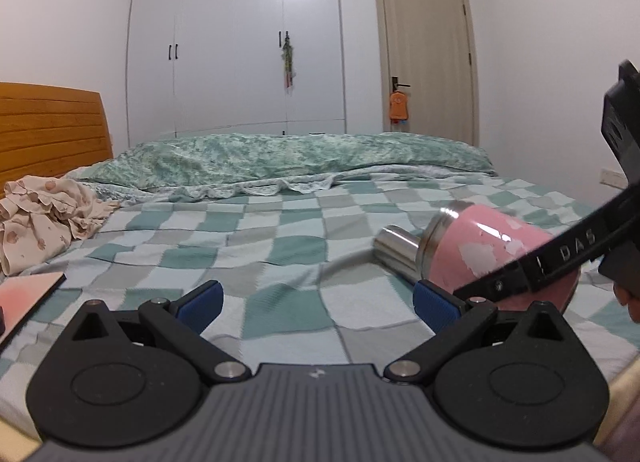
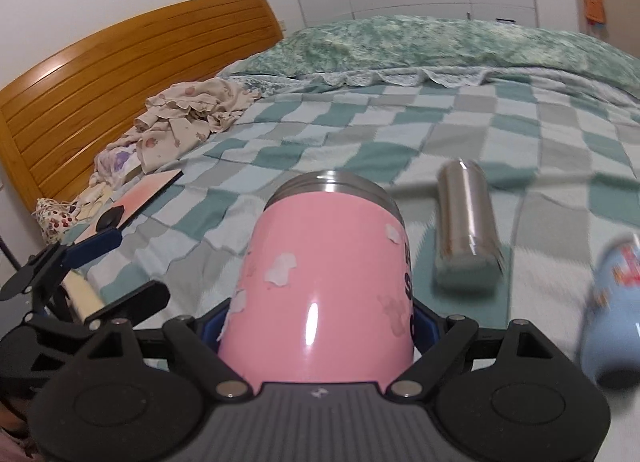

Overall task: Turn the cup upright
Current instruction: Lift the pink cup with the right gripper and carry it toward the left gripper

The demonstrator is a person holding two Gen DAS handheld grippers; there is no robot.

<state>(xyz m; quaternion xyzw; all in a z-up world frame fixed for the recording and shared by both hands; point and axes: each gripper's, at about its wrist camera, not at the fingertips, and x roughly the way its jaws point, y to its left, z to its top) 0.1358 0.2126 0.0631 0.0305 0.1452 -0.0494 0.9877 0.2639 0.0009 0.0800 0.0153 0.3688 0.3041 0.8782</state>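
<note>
A pink cup (image 2: 320,282) with a steel rim and peeling paint lies tilted between the fingers of my right gripper (image 2: 318,328), which is shut on its body; the steel rim points away from the camera. In the left wrist view the same pink cup (image 1: 480,246) sits at the right, held above the checked bedspread (image 1: 280,254) by the right gripper's black arm. My left gripper (image 1: 316,302) is open and empty, low over the bed to the left of the cup.
A steel cup (image 2: 466,221) lies on its side to the right of the pink cup, and shows in the left wrist view (image 1: 396,250). A light blue mug (image 2: 616,322) lies at far right. Crumpled clothes (image 2: 188,117), a flat pink tablet (image 2: 140,197), a green quilt (image 1: 280,157) and a wooden headboard (image 2: 120,73) lie beyond.
</note>
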